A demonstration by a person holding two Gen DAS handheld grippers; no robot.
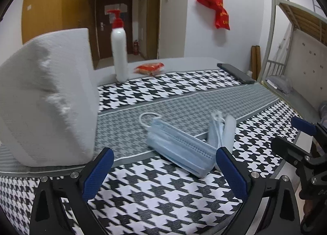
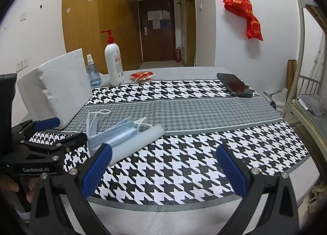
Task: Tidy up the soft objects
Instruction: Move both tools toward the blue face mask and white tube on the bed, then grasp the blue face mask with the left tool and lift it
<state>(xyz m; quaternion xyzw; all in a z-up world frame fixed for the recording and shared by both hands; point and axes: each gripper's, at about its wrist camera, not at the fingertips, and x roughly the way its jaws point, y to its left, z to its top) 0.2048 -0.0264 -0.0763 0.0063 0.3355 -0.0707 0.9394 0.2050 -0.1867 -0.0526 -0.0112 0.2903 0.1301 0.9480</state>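
Both grippers hover over the desk [image 2: 184, 173] with nothing held, so the step in hand looks like the approach to the soft things, before any grasp. The left gripper [image 1: 163, 165] has its fingers wide apart, and its right fingertip sits just beside the near end of the face mask stack [image 1: 179, 149]. The right gripper [image 2: 163, 163] likewise has its fingers spread apart over bare houndstooth cloth, with the stack to the left of its left finger.

In the left wrist view the stack lies at centre frame, its long axis running from upper left to lower right, white ear loops at the far upper-left end and the near end pointing toward the lower right. A second mask bundle [image 1: 216, 130] stands on edge beside it, with a pale strip [image 1: 229, 133] leaning alongside; in the right wrist view that strip lies slantwise, low left to upper right. A white foam block [image 1: 47, 100] stands at the left of the frame.

The next move probably calls for bringing the left fingers around the stack across its short side, then closing gently, since the layers could slide apart.
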